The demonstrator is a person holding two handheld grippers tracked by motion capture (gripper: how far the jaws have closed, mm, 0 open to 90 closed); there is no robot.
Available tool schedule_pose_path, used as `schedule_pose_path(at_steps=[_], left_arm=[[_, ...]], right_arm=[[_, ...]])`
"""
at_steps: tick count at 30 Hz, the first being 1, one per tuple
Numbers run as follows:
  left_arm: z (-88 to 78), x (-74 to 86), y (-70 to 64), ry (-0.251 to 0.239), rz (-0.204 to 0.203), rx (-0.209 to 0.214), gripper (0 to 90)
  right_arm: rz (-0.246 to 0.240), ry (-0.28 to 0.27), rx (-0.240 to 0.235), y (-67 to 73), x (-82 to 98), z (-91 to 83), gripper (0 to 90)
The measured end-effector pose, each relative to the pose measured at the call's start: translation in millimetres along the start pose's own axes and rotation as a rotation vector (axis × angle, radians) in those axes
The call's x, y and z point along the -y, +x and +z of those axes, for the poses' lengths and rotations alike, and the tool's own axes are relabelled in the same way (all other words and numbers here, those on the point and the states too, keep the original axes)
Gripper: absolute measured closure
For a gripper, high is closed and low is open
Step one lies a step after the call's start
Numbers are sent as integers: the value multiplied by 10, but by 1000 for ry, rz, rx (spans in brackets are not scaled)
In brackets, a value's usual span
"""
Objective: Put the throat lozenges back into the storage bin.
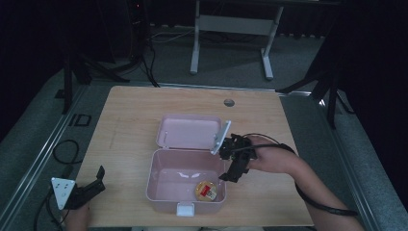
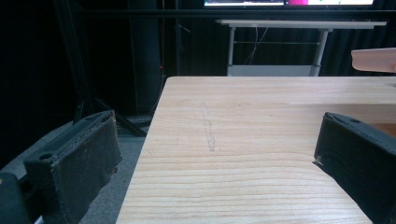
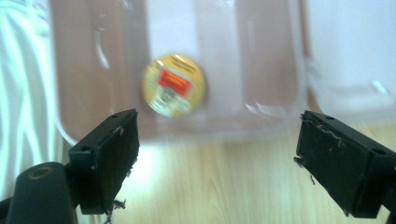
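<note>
Pink plastic box [image 1: 159, 185]: open near the front edge of the pale wooden table [image 1: 125, 125], hinged lid [image 1: 187, 131] laid back flat behind it, white latch at the front wall.
Round yellow tin with red label [image 1: 206, 190]: flat on the box floor, front right corner, touching nothing but the floor; blurred in the right gripper view [image 3: 173, 85].
Right gripper [image 1: 230, 174]: poised just outside the box's right wall, tilted down toward the tin; jaws wide apart and holding nothing.
Left gripper [image 1: 98, 179]: resting at the table's front left corner, well apart from the box; jaws spread, bare wood between them.
Step in hand: likely either a reach for the tin or a release just made; cannot tell which from these pictures.
Next move, if a pick: over the right wall, down into the corner, jaws straddling the tin's rim, then closing.
Risk: tight corner, with little room for a jaw between tin and walls.
</note>
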State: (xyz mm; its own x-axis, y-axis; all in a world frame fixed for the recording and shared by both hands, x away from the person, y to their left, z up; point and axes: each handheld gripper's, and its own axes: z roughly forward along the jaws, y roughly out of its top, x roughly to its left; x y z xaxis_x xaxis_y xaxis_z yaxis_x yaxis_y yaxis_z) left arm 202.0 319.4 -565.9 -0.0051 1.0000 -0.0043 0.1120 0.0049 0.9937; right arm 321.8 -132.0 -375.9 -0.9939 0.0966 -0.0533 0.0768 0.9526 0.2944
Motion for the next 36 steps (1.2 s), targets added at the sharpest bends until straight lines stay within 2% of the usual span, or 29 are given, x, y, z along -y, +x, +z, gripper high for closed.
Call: schedule_pose_path(at_steps=[2, 3, 4, 5, 7, 10, 13, 18, 22, 23, 26, 28, 30, 32, 33, 35, 36], left_arm=[[0, 0, -2, 0, 0, 0, 6], [0, 0, -2, 0, 0, 0, 6], [0, 0, -2, 0, 0, 0, 6], [0, 1, -5, -1, 2, 0, 6], [-1, 1, -5, -2, 2, 0, 6], [0, 1, -6, -1, 3, -1, 6], [0, 1, -7, -1, 3, -2, 6], [0, 0, -6, 1, 2, -2, 6], [1, 0, -6, 0, 1, -2, 6], [1, 0, -6, 1, 2, -2, 6], [1, 0, -6, 1, 2, -2, 6], [1, 0, -5, 1, 1, -2, 6], [1, 0, -4, 1, -1, -2, 6], [2, 0, -6, 1, 0, -3, 6], [2, 0, -6, 1, 0, -3, 6], [2, 0, -6, 1, 0, -2, 6], [1, 0, -5, 1, 0, -2, 6]], right_arm=[[36, -21, 10, -51, 136, -61, 129], [36, -21, 10, -51, 136, -61, 129], [49, -23, 21, -69, 206, -83, 129], [68, -35, 47, -102, 350, -110, 127], [85, -47, 54, -126, 463, -119, 127], [124, -73, 78, -182, 710, -92, 125], [162, -111, 126, -229, 907, -41, 125], [258, -214, 189, -320, 1242, 112, 125], [300, -241, 221, -352, 1390, 231, 125], [345, -272, 237, -375, 1513, 346, 125], [373, -290, 255, -390, 1604, 434, 125], [429, -328, 270, -410, 1740, 549, 125], [460, -357, 295, -416, 1827, 617, 126], [497, -380, 299, -426, 1913, 681, 128], [497, -380, 299, -426, 1913, 681, 128], [560, -414, 315, -446, 2041, 757, 129], [575, -422, 324, -447, 2071, 773, 128]])
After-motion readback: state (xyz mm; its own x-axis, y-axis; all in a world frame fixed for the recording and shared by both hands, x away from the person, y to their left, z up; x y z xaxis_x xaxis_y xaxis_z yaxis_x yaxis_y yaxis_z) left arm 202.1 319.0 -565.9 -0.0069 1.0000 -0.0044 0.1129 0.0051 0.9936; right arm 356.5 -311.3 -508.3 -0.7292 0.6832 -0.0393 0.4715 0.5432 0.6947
